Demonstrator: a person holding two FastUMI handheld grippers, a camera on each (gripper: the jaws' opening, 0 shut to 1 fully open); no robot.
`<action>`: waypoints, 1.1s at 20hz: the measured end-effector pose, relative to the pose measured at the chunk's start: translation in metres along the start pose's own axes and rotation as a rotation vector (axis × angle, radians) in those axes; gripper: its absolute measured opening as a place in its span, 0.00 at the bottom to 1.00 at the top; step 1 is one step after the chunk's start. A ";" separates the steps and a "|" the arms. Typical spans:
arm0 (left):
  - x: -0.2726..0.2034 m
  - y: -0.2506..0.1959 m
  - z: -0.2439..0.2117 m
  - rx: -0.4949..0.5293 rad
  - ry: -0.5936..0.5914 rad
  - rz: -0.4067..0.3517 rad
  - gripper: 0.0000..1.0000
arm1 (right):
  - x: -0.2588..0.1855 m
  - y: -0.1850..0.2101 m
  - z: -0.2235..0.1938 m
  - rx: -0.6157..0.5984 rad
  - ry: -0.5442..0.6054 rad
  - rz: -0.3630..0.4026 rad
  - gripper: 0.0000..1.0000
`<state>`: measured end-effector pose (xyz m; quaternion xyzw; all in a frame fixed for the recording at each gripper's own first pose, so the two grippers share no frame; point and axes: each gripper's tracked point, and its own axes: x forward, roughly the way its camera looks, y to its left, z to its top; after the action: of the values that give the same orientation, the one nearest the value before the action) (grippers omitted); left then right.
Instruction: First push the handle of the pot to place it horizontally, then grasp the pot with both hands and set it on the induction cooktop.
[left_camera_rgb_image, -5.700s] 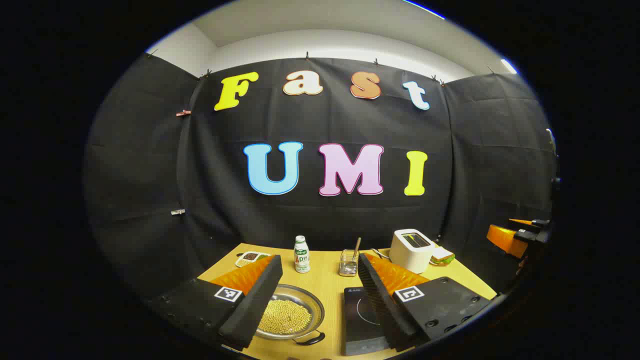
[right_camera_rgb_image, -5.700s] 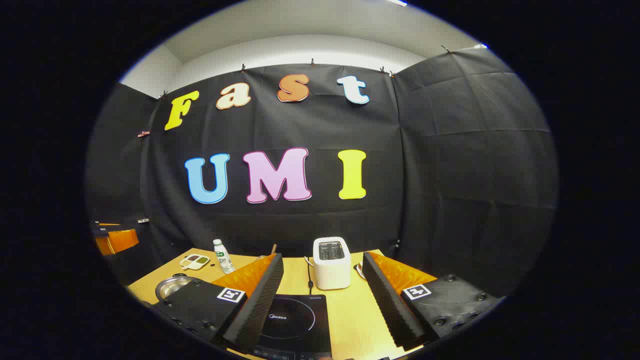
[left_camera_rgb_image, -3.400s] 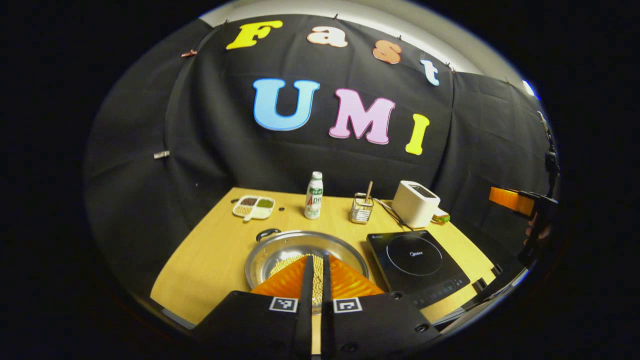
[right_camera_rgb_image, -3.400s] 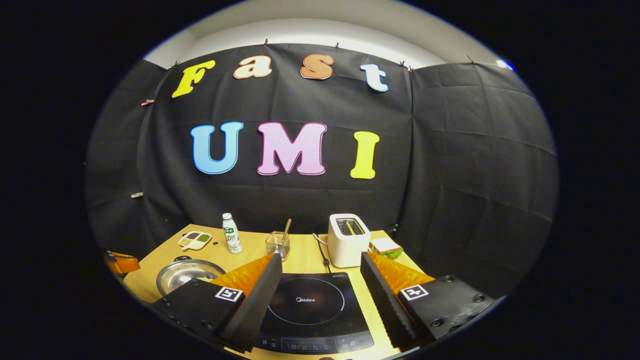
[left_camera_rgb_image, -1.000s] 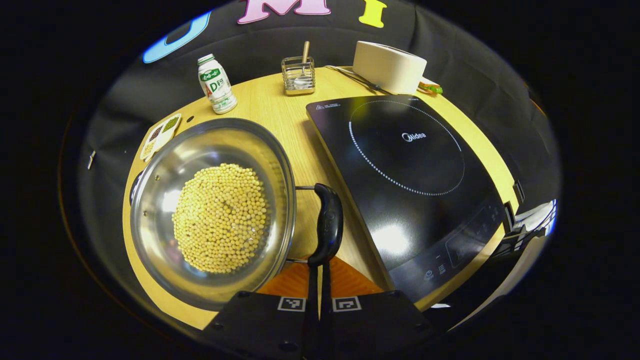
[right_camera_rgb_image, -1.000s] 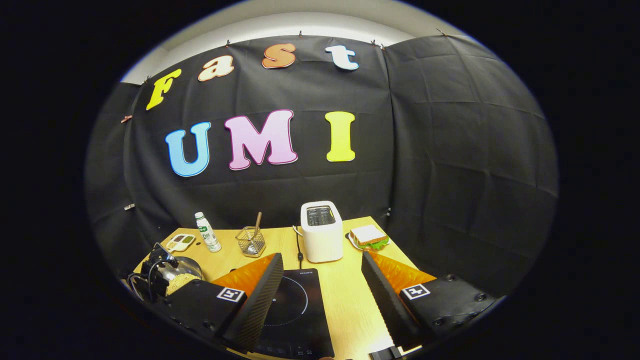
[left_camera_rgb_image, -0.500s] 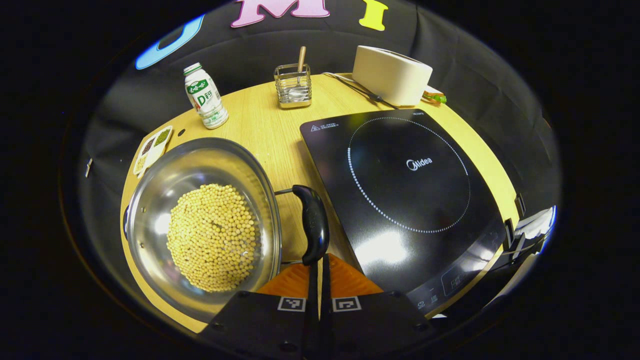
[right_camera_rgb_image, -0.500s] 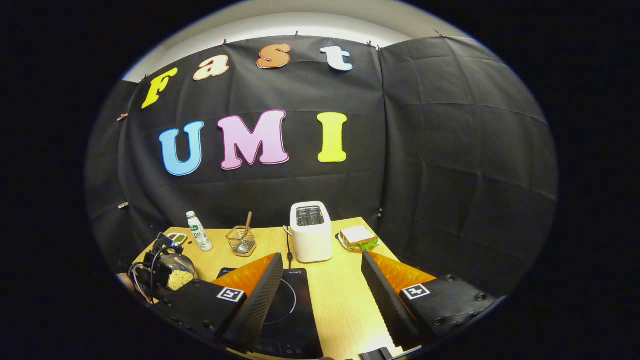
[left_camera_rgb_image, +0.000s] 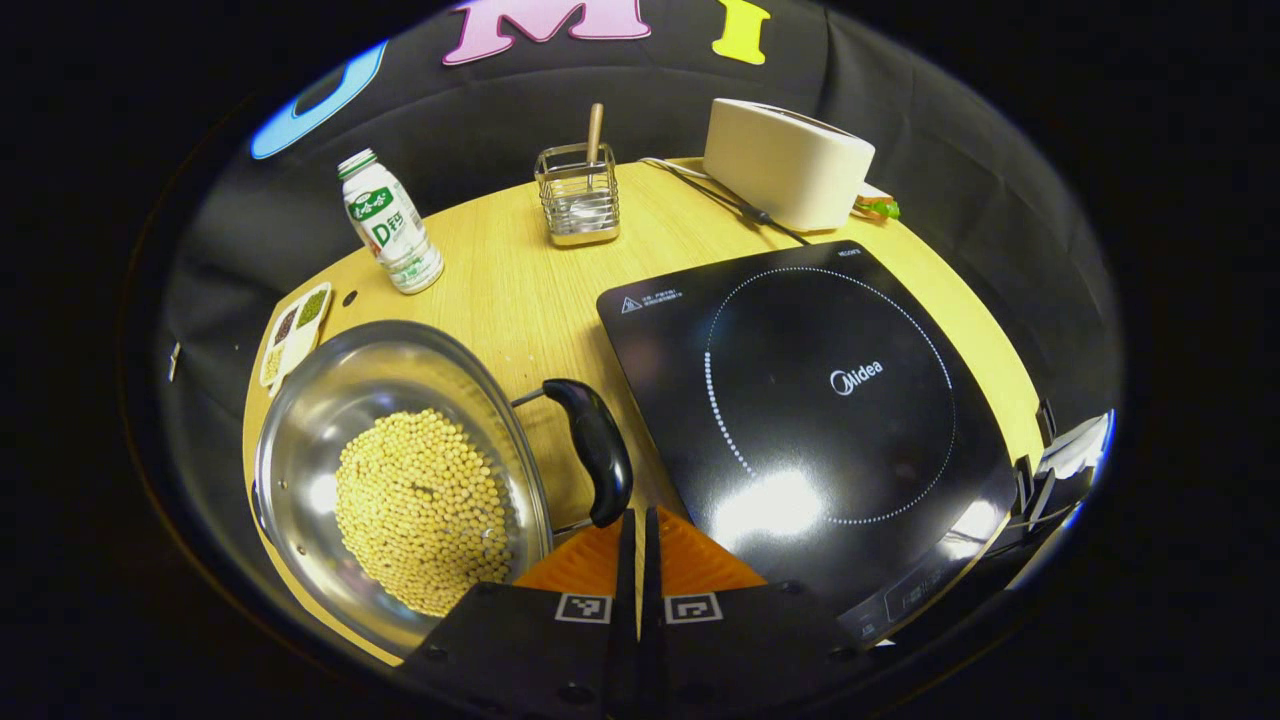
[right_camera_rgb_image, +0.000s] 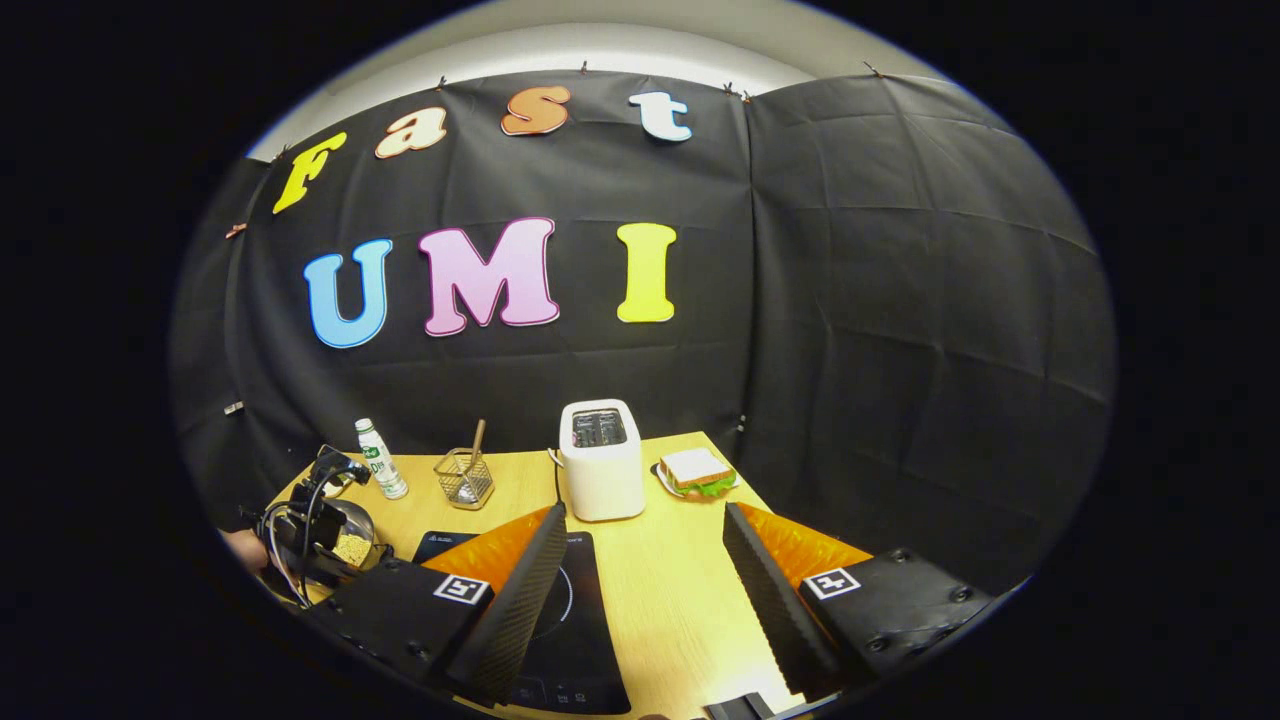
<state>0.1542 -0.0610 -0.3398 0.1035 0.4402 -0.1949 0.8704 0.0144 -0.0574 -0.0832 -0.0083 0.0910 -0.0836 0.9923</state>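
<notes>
Still on step one: nudging the pot handle, nothing lifted yet.

Right at the tips of my left gripper (left_camera_rgb_image: 640, 520), pressed together, sits the black handle (left_camera_rgb_image: 597, 450), which looks not yet square; the pot (left_camera_rgb_image: 400, 490) of beans lies ahead to the left on the desk (left_camera_rgb_image: 520, 280), the induction cooktop (left_camera_rgb_image: 810, 400) just right and bare. My right gripper (right_camera_rgb_image: 640, 590) hangs spread above the cooktop. Farther off stand a bottle (left_camera_rgb_image: 385, 222), wire holder (left_camera_rgb_image: 578, 195) and toaster (left_camera_rgb_image: 790, 160), none blocking.
</notes>
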 end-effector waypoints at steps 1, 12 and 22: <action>0.002 0.001 0.004 0.002 -0.002 0.000 0.05 | 0.000 -0.001 0.000 0.000 -0.001 -0.005 0.98; -0.010 -0.002 0.017 -0.039 -0.088 -0.021 0.05 | -0.008 0.010 0.000 -0.026 -0.005 -0.011 0.98; -0.097 0.017 0.002 -0.169 -0.335 -0.008 0.07 | -0.012 0.077 -0.018 -0.070 0.055 0.112 0.98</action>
<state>0.1112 -0.0225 -0.2600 -0.0058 0.3042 -0.1752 0.9363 0.0126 0.0207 -0.1008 -0.0357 0.1216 -0.0252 0.9916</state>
